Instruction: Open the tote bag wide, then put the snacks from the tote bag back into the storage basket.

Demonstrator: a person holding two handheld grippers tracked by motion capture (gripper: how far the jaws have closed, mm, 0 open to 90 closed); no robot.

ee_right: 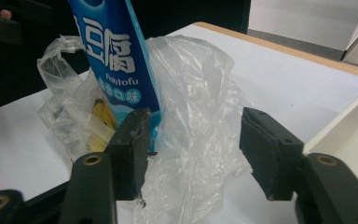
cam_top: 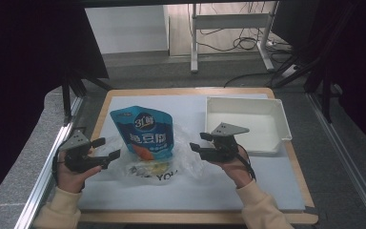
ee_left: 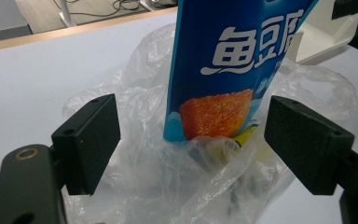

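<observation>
A blue snack pouch (cam_top: pixel 143 133) with white lettering stands upright inside a crumpled clear plastic bag (cam_top: pixel 171 164) on the white mat. Something yellow (ee_right: pixel 102 114) lies in the bag at the pouch's foot. My left gripper (cam_top: pixel 108 147) is at the bag's left side and stands open, its jaws wide on either side of the film (ee_left: pixel 168 186) and the pouch's base (ee_left: pixel 214 112). My right gripper (cam_top: pixel 198 141) is at the bag's right side, also open. Loose film (ee_right: pixel 196 93) lies between its jaws, and one jaw is close to the pouch's edge (ee_right: pixel 116 70).
A white rectangular tray (cam_top: pixel 276 114) sits at the back right of the mat, just beyond my right gripper. The mat (cam_top: pixel 186 195) covers a wooden table. Grey floor, a desk frame and cables lie beyond the far edge.
</observation>
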